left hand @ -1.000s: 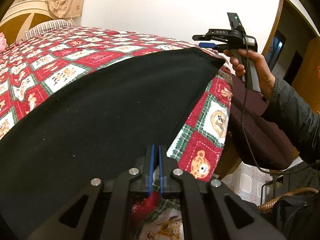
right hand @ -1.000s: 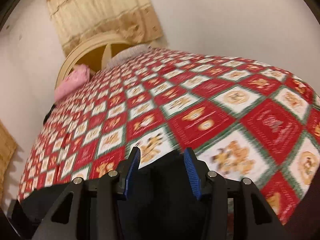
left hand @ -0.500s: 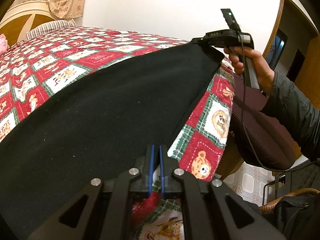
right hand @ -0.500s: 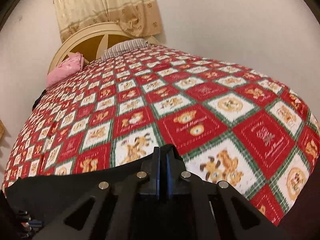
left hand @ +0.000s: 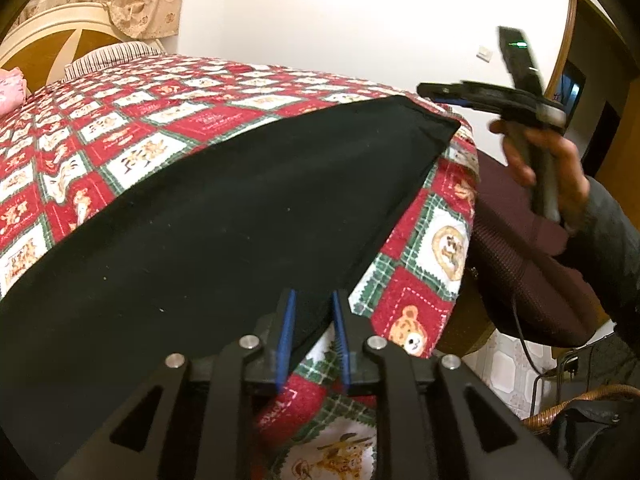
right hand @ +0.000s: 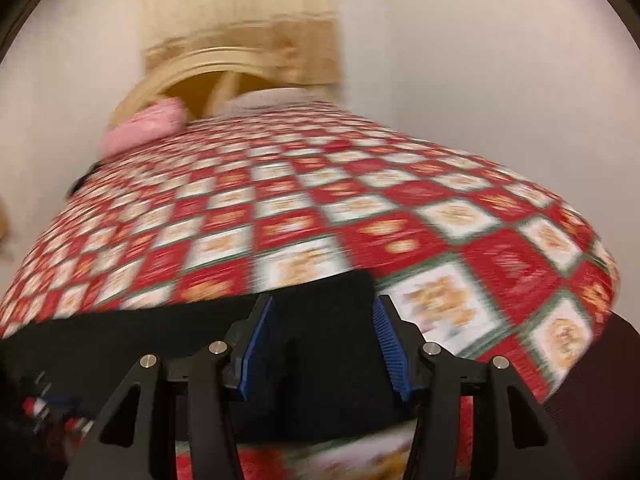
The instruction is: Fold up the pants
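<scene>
The black pants [left hand: 224, 216] lie flat along the near edge of the bed [left hand: 120, 120], one end at its corner. Both grippers have just been opening — the left gripper [left hand: 314, 340] slightly parted, the right gripper [right hand: 324, 344] wider, pants between the fingers of each, ungripped.

The whole right wrist view is smeared — the printed squares on the red, white and green patchwork bedspread [right hand: 360, 216] cannot be made out. The black cloth pants [left hand: 224, 216] run off the left edge of the left wrist view, so their far end is unseen. The right tongs [left hand: 440, 94] and the hand [left hand: 548, 168] holding them are blurred. A wicker basket [left hand: 580, 404] is cut off at the lower right — its contents are too dark to tell.
</scene>
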Available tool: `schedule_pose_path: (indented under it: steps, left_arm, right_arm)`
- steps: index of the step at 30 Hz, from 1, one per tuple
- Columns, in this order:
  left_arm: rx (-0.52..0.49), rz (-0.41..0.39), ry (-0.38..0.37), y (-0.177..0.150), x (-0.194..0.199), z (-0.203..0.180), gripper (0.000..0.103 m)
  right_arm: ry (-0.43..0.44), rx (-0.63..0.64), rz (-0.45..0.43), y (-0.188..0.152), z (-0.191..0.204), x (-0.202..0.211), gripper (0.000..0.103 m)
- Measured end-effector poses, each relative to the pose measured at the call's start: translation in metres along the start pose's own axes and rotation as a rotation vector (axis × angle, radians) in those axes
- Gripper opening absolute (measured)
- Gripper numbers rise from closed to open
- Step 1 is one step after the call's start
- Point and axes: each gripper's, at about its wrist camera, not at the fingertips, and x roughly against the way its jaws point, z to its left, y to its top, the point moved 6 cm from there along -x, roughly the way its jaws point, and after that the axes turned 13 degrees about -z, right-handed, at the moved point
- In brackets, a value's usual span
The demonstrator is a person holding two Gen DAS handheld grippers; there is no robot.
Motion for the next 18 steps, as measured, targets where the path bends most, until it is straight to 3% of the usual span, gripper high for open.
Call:
schedule_pose_path:
  steps: [5, 8, 18]
  left_arm:
    - [0.002, 0.008, 0.008, 0.0, -0.001, 0.001, 0.021]
    - [0.001, 0.012, 0.011, -0.001, -0.001, 0.0, 0.023]
    - [0.003, 0.012, 0.019, 0.001, 0.003, -0.004, 0.035]
  right_arm:
    - [0.088, 0.088, 0.077, -0.034, 0.045, 0.006, 0.053]
    - [0.058, 0.082, 0.136, -0.055, 0.043, -0.004, 0.053]
    - [0.047, 0.112, 0.115, -0.063, 0.042, -0.004, 0.053]
